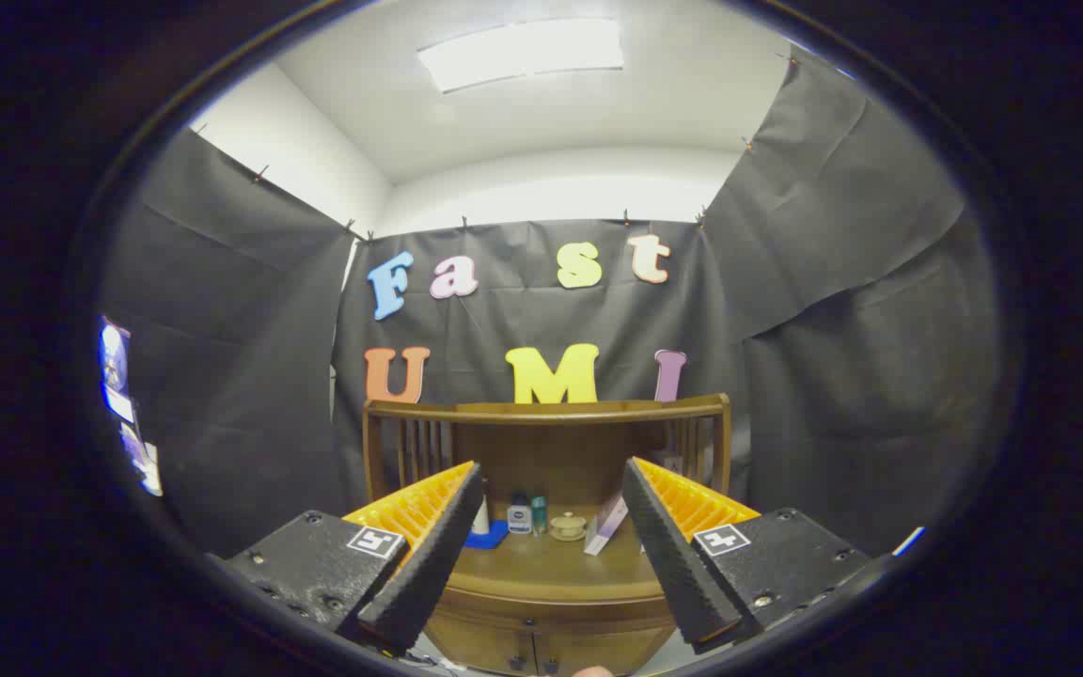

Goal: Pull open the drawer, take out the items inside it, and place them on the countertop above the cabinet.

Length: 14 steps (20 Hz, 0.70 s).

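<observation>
claw (551, 489) open, empty, well short of wooden cabinet (541, 602)

Brown wooden cabinet (541, 574) (blue cloth (488, 536)).

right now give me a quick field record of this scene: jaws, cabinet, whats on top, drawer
jaws: open, empty, well back from the cabinet; gripper
cabinet: wooden cabinet ahead, railed back
countertop: small bottles, blue cloth, small lidded dish, leaning box
drawer: front partly seen below the jaws, appears closed; contents hidden
</observation>
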Motion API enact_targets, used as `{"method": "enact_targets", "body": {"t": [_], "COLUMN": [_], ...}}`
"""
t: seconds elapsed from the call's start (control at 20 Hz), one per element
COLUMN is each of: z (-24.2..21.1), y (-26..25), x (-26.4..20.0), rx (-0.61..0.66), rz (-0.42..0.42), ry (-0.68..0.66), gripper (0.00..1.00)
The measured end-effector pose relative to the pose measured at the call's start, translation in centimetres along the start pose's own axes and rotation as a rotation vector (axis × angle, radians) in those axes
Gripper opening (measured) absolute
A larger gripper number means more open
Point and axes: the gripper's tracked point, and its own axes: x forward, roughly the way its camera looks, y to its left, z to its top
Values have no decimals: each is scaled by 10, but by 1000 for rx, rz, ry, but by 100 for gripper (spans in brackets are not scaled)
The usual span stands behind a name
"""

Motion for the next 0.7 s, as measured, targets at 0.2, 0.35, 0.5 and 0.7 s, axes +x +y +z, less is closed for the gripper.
{"method": "enact_targets", "body": {"t": [0.2,0.35,0.5,0.7], "z": [-12,-17,-22,-23], "y": [6,9,11,9], "x": [2,5,7,9], "rx": [45,14,-39,-12], "rz": [-37,-62,-78,-77], "ry": [37,44,42,40], "gripper": [98,97,97,97]}}
